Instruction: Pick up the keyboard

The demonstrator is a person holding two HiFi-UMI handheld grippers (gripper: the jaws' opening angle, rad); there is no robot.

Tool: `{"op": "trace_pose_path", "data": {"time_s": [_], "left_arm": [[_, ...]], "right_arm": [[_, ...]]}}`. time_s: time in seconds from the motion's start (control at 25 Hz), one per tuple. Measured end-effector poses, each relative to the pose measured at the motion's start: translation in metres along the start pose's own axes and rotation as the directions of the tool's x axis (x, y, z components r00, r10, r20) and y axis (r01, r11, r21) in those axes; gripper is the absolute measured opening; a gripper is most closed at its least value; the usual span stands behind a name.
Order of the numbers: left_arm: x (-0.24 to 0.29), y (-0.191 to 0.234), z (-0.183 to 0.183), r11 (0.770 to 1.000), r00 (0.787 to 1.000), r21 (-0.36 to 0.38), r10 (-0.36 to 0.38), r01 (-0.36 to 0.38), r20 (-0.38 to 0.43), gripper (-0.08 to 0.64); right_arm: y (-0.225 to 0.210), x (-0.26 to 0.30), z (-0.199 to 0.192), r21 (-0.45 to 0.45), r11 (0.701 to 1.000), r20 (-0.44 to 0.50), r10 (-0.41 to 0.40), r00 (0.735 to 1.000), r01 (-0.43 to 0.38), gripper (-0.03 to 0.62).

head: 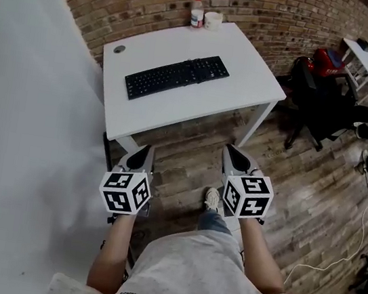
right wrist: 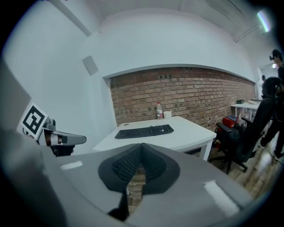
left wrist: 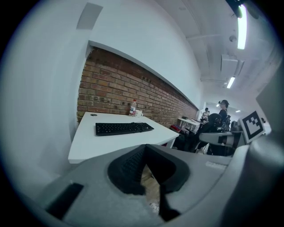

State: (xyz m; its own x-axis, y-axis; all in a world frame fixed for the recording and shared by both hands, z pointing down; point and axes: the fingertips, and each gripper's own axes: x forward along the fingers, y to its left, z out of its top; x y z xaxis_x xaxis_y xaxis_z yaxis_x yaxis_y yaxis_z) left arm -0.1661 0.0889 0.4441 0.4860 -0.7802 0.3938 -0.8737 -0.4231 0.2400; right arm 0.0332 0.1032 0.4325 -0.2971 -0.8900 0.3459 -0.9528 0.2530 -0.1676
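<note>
— How far along with the keyboard (head: 176,77)?
— Nothing done yet. It lies flat on the white surface (head: 249,77), untouched (a bottle (head: 197,13) and cup (head: 212,20) stand behind it). The left gripper (head: 142,152) and right gripper (head: 236,155) hang well short of it, fingers closed on nothing. The reach, grasp and lift are all left to do.

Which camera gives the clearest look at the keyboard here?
The head view: it looks down on the keyboard, showing its whole outline lying diagonally on the white table. Both gripper views catch it whole but from a low angle, flattened into a thin dark strip.
</note>
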Motion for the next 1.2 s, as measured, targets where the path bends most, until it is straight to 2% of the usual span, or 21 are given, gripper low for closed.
{"op": "trace_pose_path", "data": {"time_s": [0.56,0.92,1.2], "left_arm": [[0.105,0.005,0.043,0.99,0.991,-0.036,0.133,-0.133,-0.009,-0.005],[0.159,-0.006,0.061,0.976,0.977,-0.056,0.212,-0.213,-0.021,-0.005],[0.185,-0.002,0.068,0.956,0.96,-0.086,0.28,-0.28,-0.02,-0.005]], "right_arm": [[-0.09,0.098,0.044,0.016,0.994,-0.024,0.108,0.994,-0.107,0.009],[-0.146,0.147,0.065,0.019,0.984,-0.041,0.176,0.984,-0.175,0.009],[-0.173,0.173,0.079,0.007,0.973,-0.047,0.229,0.972,-0.229,0.009]]}}
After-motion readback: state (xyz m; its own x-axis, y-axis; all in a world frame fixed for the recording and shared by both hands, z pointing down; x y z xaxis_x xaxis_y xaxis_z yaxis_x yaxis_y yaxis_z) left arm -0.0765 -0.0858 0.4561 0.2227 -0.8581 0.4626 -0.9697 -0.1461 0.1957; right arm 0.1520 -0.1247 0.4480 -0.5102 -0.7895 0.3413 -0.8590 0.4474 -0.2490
